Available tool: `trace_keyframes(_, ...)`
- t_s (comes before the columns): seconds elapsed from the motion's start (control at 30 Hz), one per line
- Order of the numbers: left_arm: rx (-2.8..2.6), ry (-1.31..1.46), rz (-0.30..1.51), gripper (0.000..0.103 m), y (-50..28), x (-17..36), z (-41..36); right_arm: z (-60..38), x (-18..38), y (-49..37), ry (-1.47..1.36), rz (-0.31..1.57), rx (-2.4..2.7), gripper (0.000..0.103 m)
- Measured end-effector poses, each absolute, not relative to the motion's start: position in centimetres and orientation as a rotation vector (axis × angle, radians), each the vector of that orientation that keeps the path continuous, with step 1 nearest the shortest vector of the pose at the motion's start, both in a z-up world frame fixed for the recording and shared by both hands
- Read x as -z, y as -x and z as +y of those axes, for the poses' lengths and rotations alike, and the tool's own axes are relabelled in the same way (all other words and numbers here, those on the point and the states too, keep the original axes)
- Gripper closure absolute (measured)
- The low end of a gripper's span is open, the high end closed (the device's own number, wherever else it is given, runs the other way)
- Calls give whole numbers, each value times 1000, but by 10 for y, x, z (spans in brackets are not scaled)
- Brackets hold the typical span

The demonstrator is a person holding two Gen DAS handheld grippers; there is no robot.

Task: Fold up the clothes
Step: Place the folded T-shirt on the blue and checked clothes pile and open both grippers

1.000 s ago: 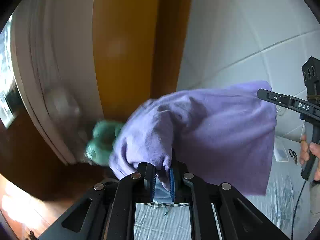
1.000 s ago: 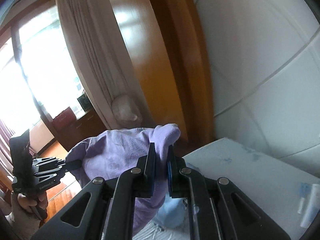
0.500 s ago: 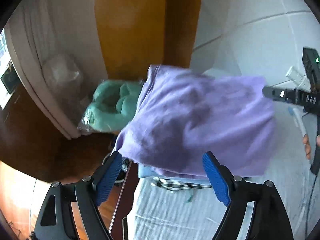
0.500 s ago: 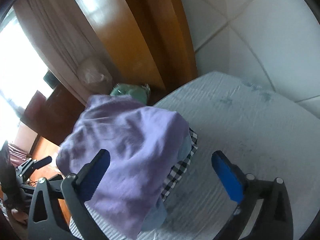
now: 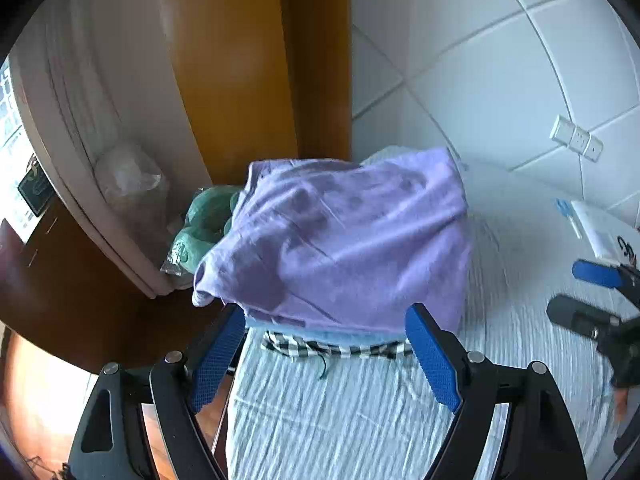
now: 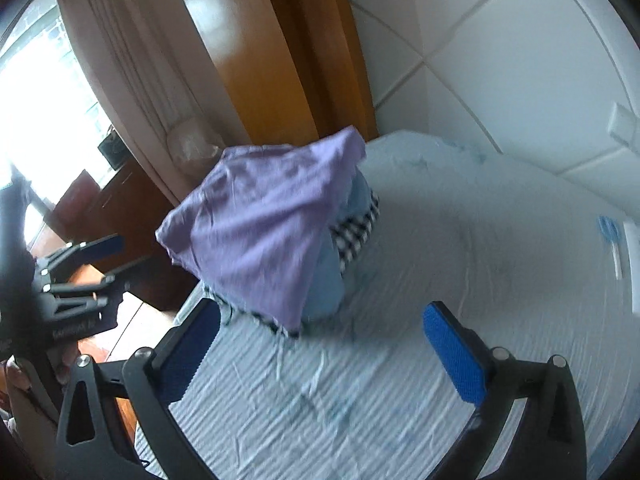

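Observation:
A folded purple garment (image 5: 344, 240) lies on top of a pile holding a light blue piece (image 5: 340, 334) and a black-and-white checked piece (image 5: 332, 348), at the bed's far left corner. It also shows in the right wrist view (image 6: 264, 220). My left gripper (image 5: 326, 356) is open and empty, just in front of the pile. My right gripper (image 6: 324, 356) is open and empty, back from the pile on its right; it shows at the right edge of the left wrist view (image 5: 592, 296).
The bed has a pale striped sheet (image 5: 360, 420). A green bundle in plastic (image 5: 204, 228) lies beyond the pile by a curtain (image 5: 80, 120). A wooden door frame (image 5: 256, 60) and white tiled wall (image 5: 500, 80) stand behind. Small white items (image 5: 596, 228) lie at the bed's right.
Both grippers were shut on the purple garment and held it up. They let go, opened wide and drew back; the garment now rests on the pile.

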State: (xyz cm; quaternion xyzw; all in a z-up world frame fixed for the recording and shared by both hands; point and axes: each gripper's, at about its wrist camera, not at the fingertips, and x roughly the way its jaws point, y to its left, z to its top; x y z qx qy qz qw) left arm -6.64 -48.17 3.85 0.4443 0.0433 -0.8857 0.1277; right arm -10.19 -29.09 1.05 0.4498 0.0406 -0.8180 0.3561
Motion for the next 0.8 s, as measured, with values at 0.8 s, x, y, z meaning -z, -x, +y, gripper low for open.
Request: trace_keyframes(0.8, 2604, -1274, 123, 20, 63, -31, -486, -313, -10, 89, -1170, 165, 2103, 0)
